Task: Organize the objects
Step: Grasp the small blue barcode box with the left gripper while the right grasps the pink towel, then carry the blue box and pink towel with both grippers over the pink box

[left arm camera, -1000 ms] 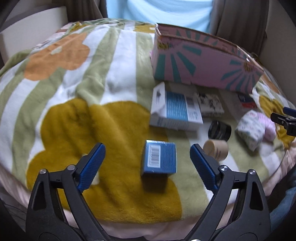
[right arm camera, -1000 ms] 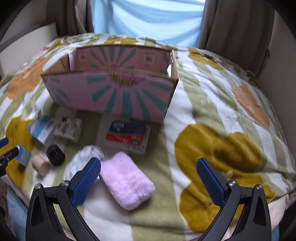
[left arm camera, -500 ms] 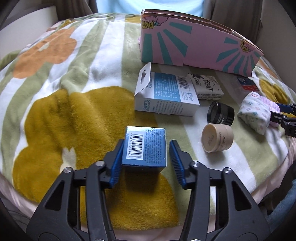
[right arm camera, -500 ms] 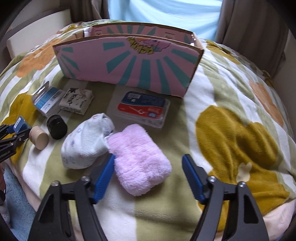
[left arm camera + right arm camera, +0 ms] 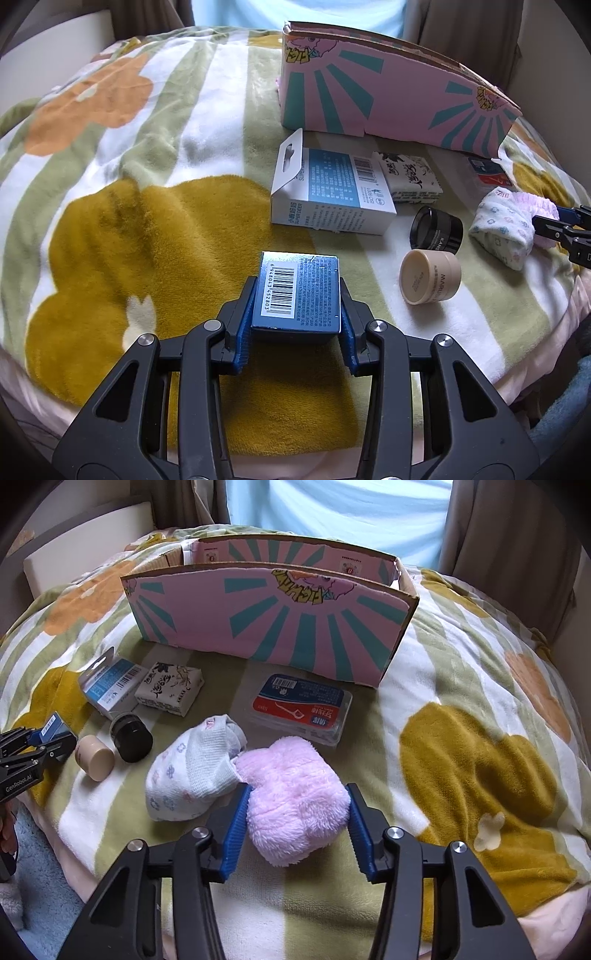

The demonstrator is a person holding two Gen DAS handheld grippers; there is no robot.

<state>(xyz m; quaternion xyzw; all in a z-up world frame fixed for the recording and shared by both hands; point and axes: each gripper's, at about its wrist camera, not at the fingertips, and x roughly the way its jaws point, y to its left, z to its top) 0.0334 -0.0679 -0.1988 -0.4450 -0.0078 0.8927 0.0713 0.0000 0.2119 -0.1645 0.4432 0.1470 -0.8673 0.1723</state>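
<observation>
On the flowered blanket (image 5: 155,221), the left tool (image 5: 295,314) is clamped on the small blue box (image 5: 300,291), both pads pressed to its sides over a mustard flower. To its right lie a white and blue carton (image 5: 332,192), a black jar (image 5: 437,229) and a beige jar (image 5: 430,277), then a patterned sock (image 5: 192,771). The right tool (image 5: 297,812) squeezes the pink fluffy bundle (image 5: 295,797), in front of the floss pick case (image 5: 301,709) and the pink cardboard box (image 5: 273,620).

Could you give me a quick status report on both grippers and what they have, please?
Left gripper shut on blue box. Right gripper shut on pink fluffy cloth. Pink carton open ahead; floss case lies between.
</observation>
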